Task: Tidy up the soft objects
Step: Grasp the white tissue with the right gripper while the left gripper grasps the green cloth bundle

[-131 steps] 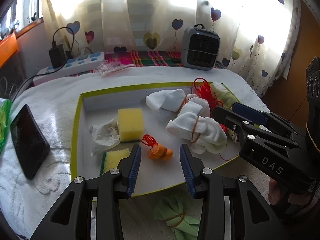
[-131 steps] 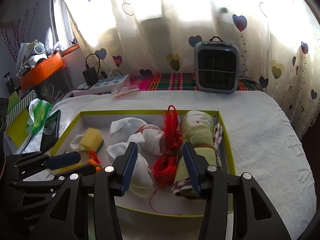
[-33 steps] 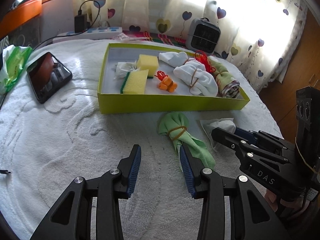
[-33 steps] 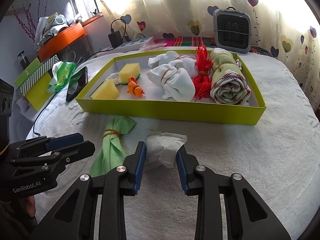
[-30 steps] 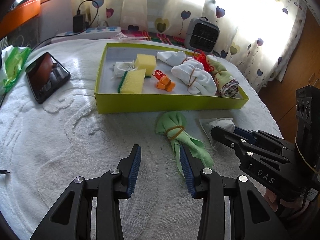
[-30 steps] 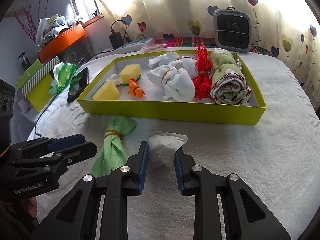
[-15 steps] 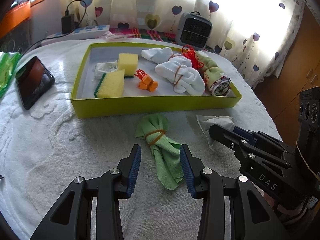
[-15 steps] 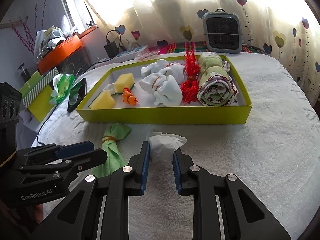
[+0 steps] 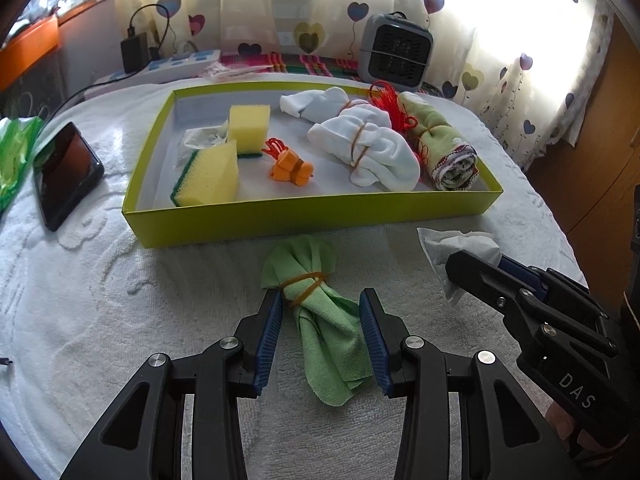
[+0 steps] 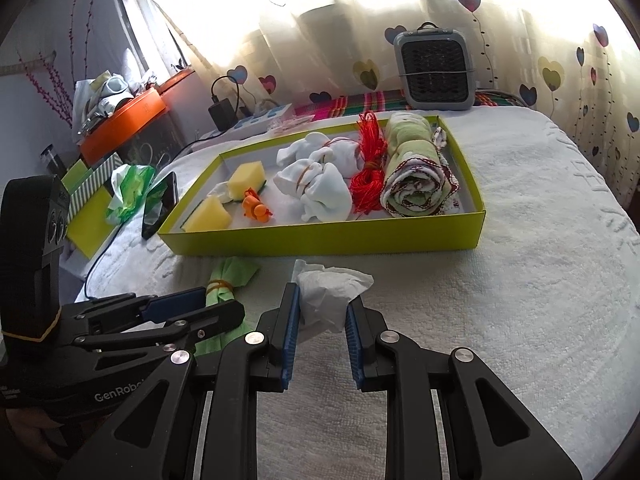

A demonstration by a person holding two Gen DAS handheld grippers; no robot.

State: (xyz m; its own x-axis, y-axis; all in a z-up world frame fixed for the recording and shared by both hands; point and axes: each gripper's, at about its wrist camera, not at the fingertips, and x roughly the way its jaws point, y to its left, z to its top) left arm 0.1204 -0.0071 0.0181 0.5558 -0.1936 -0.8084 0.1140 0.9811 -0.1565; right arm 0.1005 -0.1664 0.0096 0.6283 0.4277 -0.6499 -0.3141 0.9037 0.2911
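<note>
Left wrist view: the left gripper (image 9: pixel 321 312) gapes wide around the banded green cloth (image 9: pixel 320 312), gripping nothing, just before the yellow tray's (image 9: pixel 280 216) near wall.

Right wrist view: the right gripper (image 10: pixel 320 316) pinches the white tissue (image 10: pixel 326 294) on the towel-covered bed (image 10: pixel 520 280).

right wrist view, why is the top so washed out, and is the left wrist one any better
Right wrist view: backlit curtain blown out white, though the white tissue between the right gripper pads stays sharp. Left wrist view: same glare at top right, fisheye bends the yellow-green tray, yet the green cloth shows clearly.
</note>
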